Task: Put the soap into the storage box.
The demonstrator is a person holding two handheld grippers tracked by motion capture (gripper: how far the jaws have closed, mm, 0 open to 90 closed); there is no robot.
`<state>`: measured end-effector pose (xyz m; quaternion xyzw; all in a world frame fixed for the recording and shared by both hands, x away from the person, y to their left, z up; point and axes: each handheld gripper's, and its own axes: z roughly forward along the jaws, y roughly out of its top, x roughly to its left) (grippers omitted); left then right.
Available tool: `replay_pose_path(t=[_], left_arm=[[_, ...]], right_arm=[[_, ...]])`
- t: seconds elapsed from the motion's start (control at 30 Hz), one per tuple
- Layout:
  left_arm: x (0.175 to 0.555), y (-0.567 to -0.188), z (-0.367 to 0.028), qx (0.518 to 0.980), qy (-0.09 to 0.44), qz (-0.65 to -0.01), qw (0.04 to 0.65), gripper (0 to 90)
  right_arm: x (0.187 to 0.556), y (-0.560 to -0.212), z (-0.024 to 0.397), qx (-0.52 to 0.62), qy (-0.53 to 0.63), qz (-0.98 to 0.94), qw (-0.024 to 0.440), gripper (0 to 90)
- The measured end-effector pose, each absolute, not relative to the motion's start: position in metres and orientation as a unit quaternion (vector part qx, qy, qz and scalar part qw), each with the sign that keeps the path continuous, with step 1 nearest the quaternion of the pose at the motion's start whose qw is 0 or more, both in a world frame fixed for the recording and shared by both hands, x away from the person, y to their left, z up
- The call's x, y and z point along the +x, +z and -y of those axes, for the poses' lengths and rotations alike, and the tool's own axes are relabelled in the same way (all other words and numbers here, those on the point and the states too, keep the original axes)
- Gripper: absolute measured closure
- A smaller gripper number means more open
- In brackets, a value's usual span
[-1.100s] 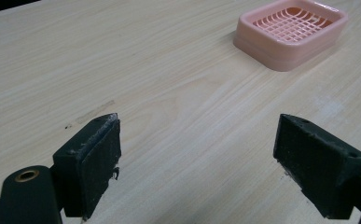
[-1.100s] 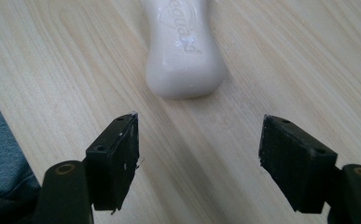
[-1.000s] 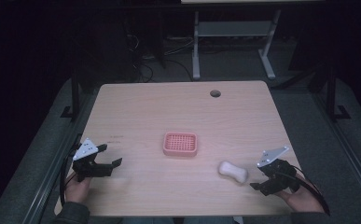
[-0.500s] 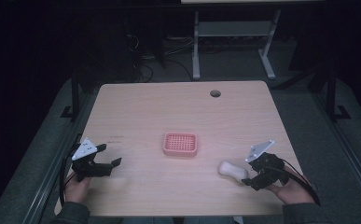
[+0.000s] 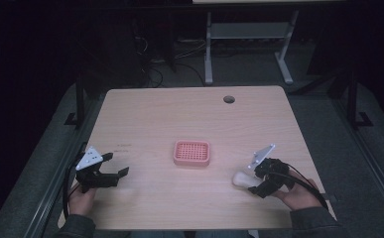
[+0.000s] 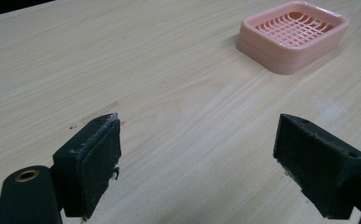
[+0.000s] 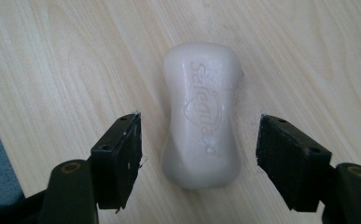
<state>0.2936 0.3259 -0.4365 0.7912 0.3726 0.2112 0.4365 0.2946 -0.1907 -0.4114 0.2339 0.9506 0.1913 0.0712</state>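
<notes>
1. The wooden table (image 5: 189, 114) is light brown w/ a small round hole (image 5: 228, 99) near its far edge.
2. A pink soap dish (image 5: 192, 152) sits flat near the middle of the table. It has a grid of little holes on top.
3. A white soap bar (image 7: 201, 114) lies flat on the table, to the right of the dish & nearer the person. It's well apart from the dish.
4. The bar has the word "Safeguard" pressed into its top.
5. The right gripper (image 5: 257, 182) is right at the soap, held by the person's right hand (image 5: 298, 191).
6. In the right gripper view its two black jaws are spread wide, one on each side of the near end of the soap. There's a gap on both sides, so they aren't touching it.
7. The left gripper (image 5: 115, 168) is low over the table's left side, held by the left hand (image 5: 83, 198).
8. Its jaws are spread wide too, w/ nothing but bare table btwn them.
9. In the left gripper view the pink dish is far ahead, up & to the right of the jaws.
10. A grey 3-cornered plate (image 5: 89, 158) sits on top of the left gripper; one more is on the right gripper.
11. Beyond the table the floor is dark, w/ metal legs (image 5: 208, 49) of another table there.
</notes>
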Motion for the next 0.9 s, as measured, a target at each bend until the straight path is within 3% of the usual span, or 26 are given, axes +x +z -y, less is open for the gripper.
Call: replay_pose_path(t=[0.9], left_arm=[[0.294, -0.436, -0.327, 0.789, 0.212, -0.373, 0.439, 14.4]], right_arm=[[0.319, -0.433, 0.166, 0.224, 0.128, -0.965, 0.048, 38.9]])
